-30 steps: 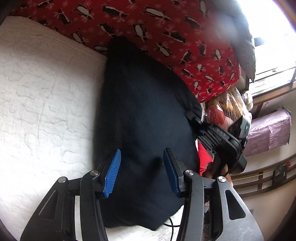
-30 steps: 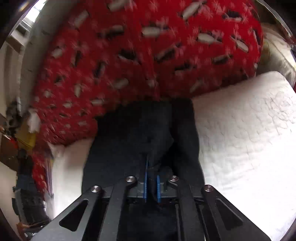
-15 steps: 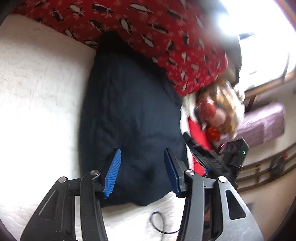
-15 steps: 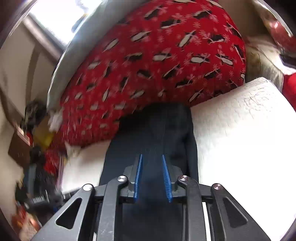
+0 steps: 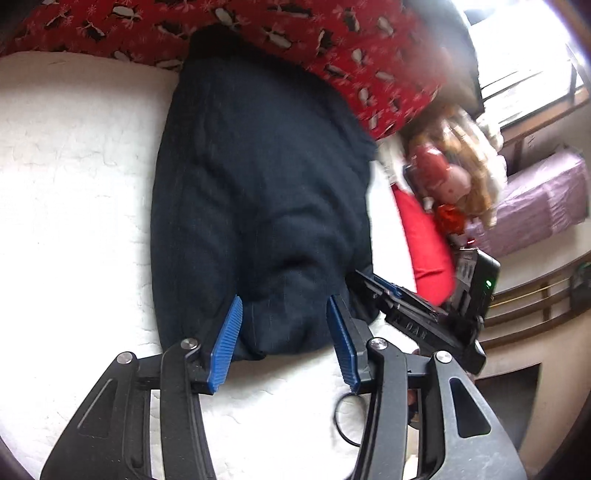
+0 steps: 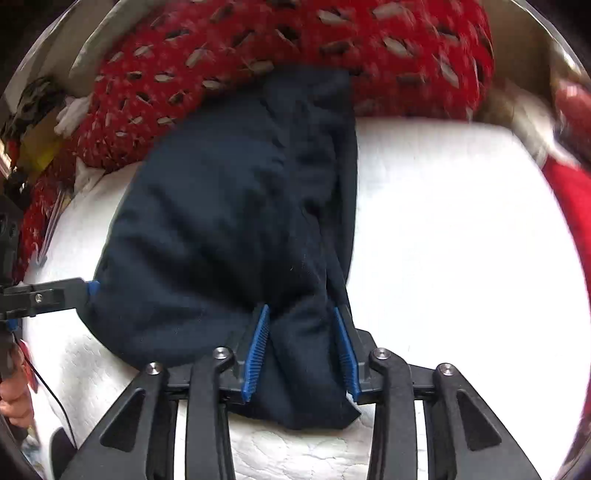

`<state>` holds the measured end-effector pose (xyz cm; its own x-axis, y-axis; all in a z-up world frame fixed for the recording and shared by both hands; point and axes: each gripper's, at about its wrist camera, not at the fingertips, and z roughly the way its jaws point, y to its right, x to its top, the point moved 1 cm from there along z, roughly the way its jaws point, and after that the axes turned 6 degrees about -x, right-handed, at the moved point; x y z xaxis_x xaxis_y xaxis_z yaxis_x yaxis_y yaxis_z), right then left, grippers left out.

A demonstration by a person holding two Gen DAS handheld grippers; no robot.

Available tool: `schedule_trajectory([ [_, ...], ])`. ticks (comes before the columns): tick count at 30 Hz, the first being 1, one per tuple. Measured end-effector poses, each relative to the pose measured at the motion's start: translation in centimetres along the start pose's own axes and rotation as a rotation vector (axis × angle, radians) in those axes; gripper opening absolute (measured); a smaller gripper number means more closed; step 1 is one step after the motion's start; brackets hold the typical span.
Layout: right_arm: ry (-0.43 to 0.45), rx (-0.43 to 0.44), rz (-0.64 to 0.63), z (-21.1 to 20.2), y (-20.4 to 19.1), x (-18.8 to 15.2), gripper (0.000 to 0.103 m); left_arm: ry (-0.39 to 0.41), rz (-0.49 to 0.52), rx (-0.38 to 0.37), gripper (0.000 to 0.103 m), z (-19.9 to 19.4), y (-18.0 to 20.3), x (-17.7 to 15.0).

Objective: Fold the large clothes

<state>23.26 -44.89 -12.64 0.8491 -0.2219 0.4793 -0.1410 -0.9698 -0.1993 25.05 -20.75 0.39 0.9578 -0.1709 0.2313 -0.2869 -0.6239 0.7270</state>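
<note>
Navy folded garment (image 6: 229, 221) lies on the white quilted bed (image 6: 461, 240), its 12 o'clock end against the red penguin blanket (image 6: 295, 33). Right gripper (image 6: 301, 349) has just been opening, cloth between its parted jaws; left gripper (image 5: 282, 332) gapes, empty. Withdrawing could snag and undo the fold.

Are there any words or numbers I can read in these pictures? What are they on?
"DAS", perhaps: pale raised letters on the right gripper body, seen from the left wrist; blurred, so not sure.
Label on the black box behind it: too blurred to read.
Red blanket: only penguin pictures, no words.
Dark garment and white quilt: no writing.
</note>
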Motion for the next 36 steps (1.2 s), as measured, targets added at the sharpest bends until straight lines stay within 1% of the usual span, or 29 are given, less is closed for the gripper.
schedule_trajectory([
  [2,0.017,0.058,0.079,-1.4,1.2,1.1,0.036,0.027,-0.017,-0.069,0.046,-1.3,-0.2,0.8],
  [3,0.059,0.095,0.129,-2.4,2.2,2.0,0.039,0.052,-0.051,-0.109,0.046,-2.1,-0.9,1.9],
  [4,0.089,0.109,0.172,-3.0,3.1,2.6,0.045,0.069,-0.085,-0.133,0.046,-2.5,-1.6,2.8],
  [5,0.116,0.127,0.248,-3.5,4.5,3.8,0.05,0.082,-0.117,-0.152,0.047,-2.8,-2.4,3.6],
  [6,0.122,0.143,0.296,-3.4,5.2,4.7,0.059,0.096,-0.168,-0.173,0.047,-2.7,-3.6,4.9],
  [7,0.122,0.17,0.355,-3.0,6.1,5.7,0.063,0.1,-0.205,-0.181,0.047,-2.6,-4.6,5.6],
  [9,0.098,0.221,0.405,-2.1,6.9,6.6,0.063,0.096,-0.274,-0.216,0.047,-1.6,-6.4,7.0],
  [10,0.074,0.257,0.42,-1.1,7.1,7.1,0.063,0.089,-0.303,-0.221,0.047,-0.9,-7.2,7.6],
  [11,0.037,0.284,0.43,0.2,6.9,7.3,0.064,0.091,-0.319,-0.211,0.047,-0.5,-7.7,7.8],
  [12,-0.007,0.281,0.427,1.6,6.7,7.7,0.064,0.09,-0.341,-0.207,0.047,0.1,-8.5,8.0],
  [13,-0.027,0.25,0.409,2.7,6.6,8.3,0.065,0.089,-0.359,-0.222,0.047,0.4,-8.9,8.1],
  [14,-0.033,0.227,0.387,3.6,5.7,8.3,0.069,0.091,-0.376,-0.244,0.047,0.7,-9.3,8.1],
  [15,-0.036,0.204,0.36,4.5,5.4,8.3,0.073,0.094,-0.391,-0.269,0.052,1.1,-9.5,8.1],
  [16,-0.026,0.202,0.345,5.1,5.3,8.2,0.075,0.096,-0.393,-0.283,0.056,1.1,-9.6,8.0],
  [17,-0.009,0.212,0.336,5.4,5.4,8.4,0.078,0.101,-0.393,-0.297,0.065,1.3,-9.5,8.0],
  [18,-0.013,0.231,0.337,5.6,5.5,8.5,0.085,0.107,-0.389,-0.315,0.075,1.5,-9.3,8.1],
  [19,-0.025,0.271,0.342,5.9,5.4,8.7,0.092,0.109,-0.386,-0.323,0.079,1.7,-9.0,8.2],
  [20,-0.035,0.309,0.344,6.2,4.3,9.2,0.094,0.11,-0.383,-0.32,0.08,1.7,-8.7,8.4],
  [23,-0.109,0.541,0.374,6.5,4.1,8.9,0.094,0.14,-0.374,-0.294,0.08,0.3,-8.7,8.5],
  [24,-0.113,0.547,0.366,6.4,3.8,8.6,0.093,0.18,-0.355,-0.238,0.08,-0.7,-8.6,8.5],
  [26,-0.107,0.501,0.318,6.2,3.2,8.3,0.092,0.234,-0.306,-0.137,0.081,-2.4,-8.6,8.6],
  [27,-0.101,0.489,0.299,6.1,2.9,8.2,0.092,0.241,-0.3,-0.114,0.081,-2.4,-8.7,8.8],
  [28,-0.099,0.482,0.298,6.2,2.8,8.3,0.092,0.225,-0.311,-0.104,0.081,-2.1,-9.0,9.0],
  [30,-0.095,0.477,0.321,6.5,2.8,8.5,0.093,0.135,-0.36,-0.169,0.081,-0.1,-9.7,9.3],
  [31,-0.089,0.475,0.333,6.5,2.8,8.5,0.093,0.078,-0.393,-0.199,0.081,1.5,-9.9,9.2],
  [32,-0.082,0.473,0.342,6.5,2.8,8.5,0.093,0.055,-0.401,-0.179,0.087,2.6,-9.9,9.2],
  [33,-0.075,0.464,0.345,6.4,2.6,8.5,0.093,0.061,-0.39,-0.164,0.088,3.0,-9.7,9.3],
  [34,-0.071,0.457,0.346,6.4,2.5,8.5,0.093,0.063,-0.375,-0.164,0.088,3.4,-9.4,9.4],
  [36,-0.06,0.428,0.335,6.7,2.1,8.6,0.089,0.087,-0.369,-0.164,0.087,3.7,-8.8,9.4],
])
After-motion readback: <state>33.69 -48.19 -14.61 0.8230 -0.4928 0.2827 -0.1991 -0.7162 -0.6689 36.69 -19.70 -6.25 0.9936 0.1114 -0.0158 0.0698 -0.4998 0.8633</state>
